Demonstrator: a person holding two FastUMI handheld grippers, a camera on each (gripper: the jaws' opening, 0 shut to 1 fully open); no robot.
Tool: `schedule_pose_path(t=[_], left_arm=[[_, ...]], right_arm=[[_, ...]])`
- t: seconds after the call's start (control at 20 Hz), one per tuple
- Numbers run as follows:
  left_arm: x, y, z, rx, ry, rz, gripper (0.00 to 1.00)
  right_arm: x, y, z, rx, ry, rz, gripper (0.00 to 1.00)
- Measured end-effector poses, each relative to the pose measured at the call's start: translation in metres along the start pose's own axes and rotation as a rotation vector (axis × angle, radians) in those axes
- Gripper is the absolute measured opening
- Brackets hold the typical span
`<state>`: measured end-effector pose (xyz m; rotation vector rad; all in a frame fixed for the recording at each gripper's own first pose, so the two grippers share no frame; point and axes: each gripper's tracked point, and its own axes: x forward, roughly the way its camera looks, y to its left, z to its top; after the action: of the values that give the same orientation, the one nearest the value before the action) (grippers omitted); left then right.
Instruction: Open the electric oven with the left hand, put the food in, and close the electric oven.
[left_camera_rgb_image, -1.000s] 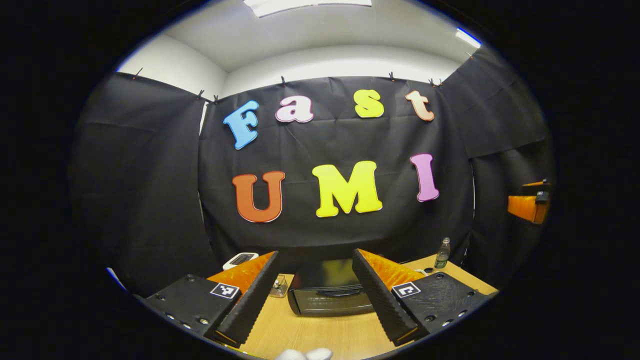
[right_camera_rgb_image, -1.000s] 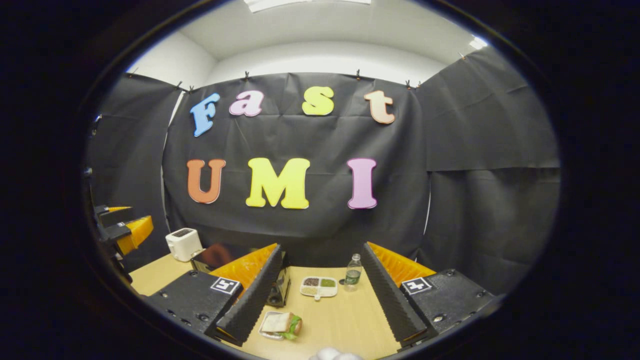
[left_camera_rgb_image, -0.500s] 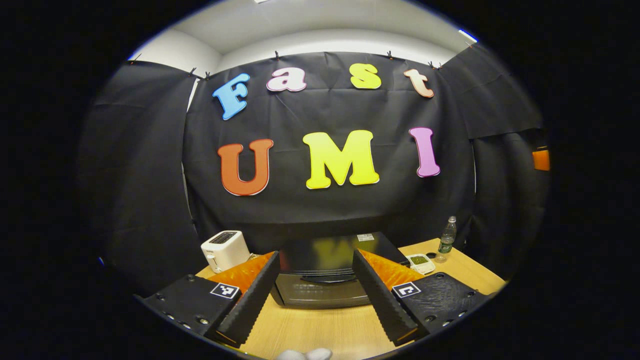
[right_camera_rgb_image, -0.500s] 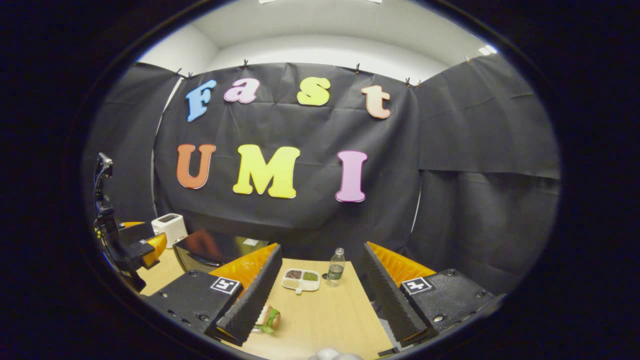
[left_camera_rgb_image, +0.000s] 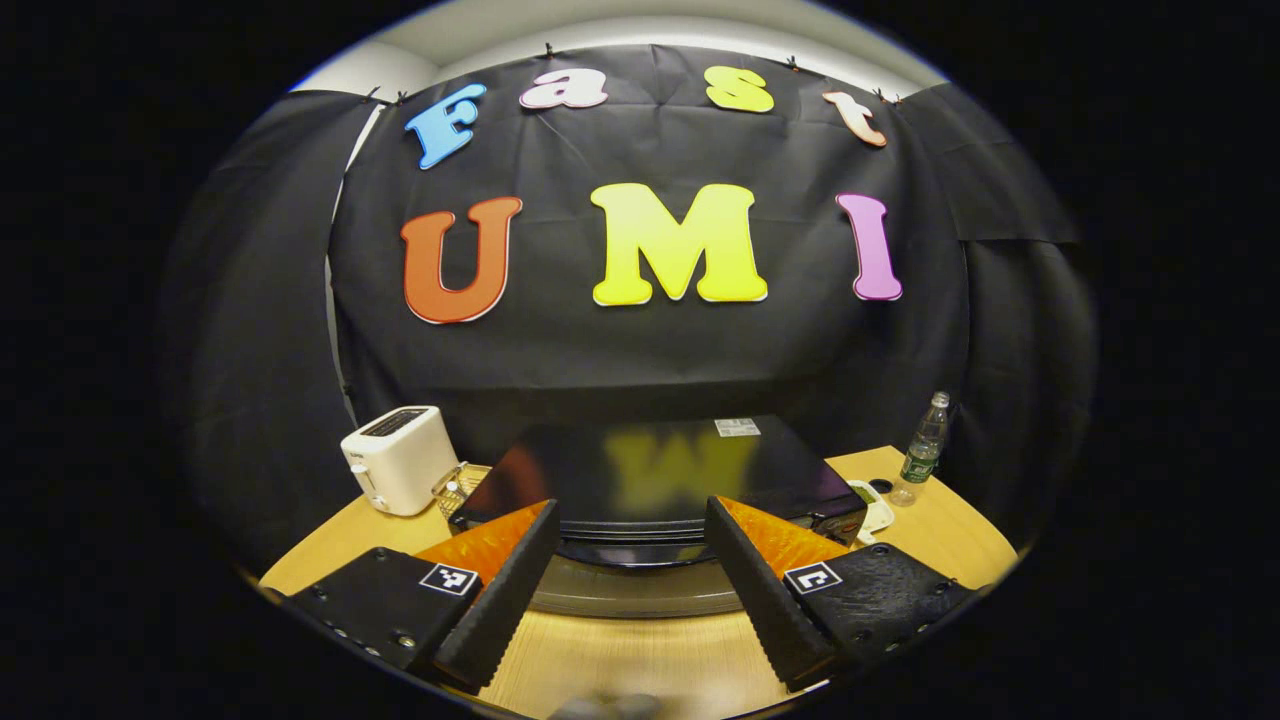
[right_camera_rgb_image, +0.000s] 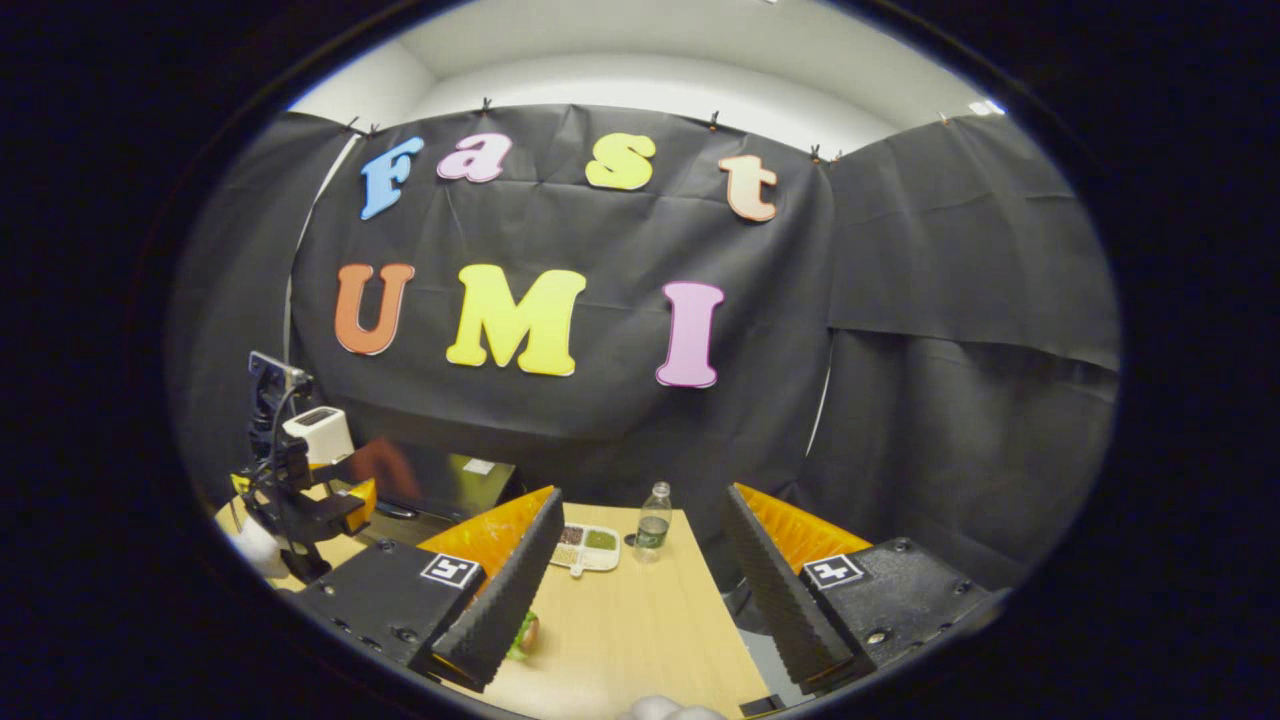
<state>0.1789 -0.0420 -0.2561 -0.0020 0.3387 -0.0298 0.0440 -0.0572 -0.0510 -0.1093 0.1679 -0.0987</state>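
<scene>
The black electric oven stands shut straight ahead in the left gripper view, its handle bar low between my fingers. My left gripper is open and close in front of the door, not touching it. In the right gripper view the oven is at the left, with the left gripper and a gloved hand before it. My right gripper is open over the table and holds nothing. The sandwich peeks out from behind its left finger, mostly hidden.
A white toaster and a small wire basket stand left of the oven. A divided dish and a water bottle sit right of it. The wooden table ends at the black cloth walls.
My left gripper has come in closer to the oven, which now looms larger. The right gripper's view has shifted, and the sandwich has slid behind its left finger.
</scene>
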Motion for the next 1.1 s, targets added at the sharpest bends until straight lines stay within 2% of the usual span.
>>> schedule_pose_path(t=[0.05, 0.1, 0.15, 0.25, 0.55, 1.1], left_arm=[[0.005, -0.004, -0.007, 0.005, 0.017, -0.008, 0.95], [0.013, -0.006, -0.013, 0.012, 0.030, -0.012, 0.89], [0.018, -0.009, -0.019, 0.018, 0.046, -0.023, 0.95], [0.025, -0.009, -0.031, 0.027, 0.084, -0.018, 0.96], [0.030, -0.010, -0.033, 0.025, 0.093, -0.037, 0.99], [-0.016, -0.013, -0.054, 0.021, 0.114, -0.041, 0.98]], right_arm=[[0.002, -0.001, -0.002, -0.005, 0.005, -0.002, 1.00], [0.003, -0.002, -0.001, -0.007, 0.006, -0.003, 1.00], [0.005, -0.001, -0.003, -0.007, 0.011, -0.005, 1.00], [0.006, 0.002, -0.007, -0.003, 0.021, 0.006, 1.00], [0.010, 0.010, -0.007, 0.010, 0.018, 0.028, 1.00], [-0.008, 0.028, -0.021, 0.000, 0.023, 0.070, 1.00]])
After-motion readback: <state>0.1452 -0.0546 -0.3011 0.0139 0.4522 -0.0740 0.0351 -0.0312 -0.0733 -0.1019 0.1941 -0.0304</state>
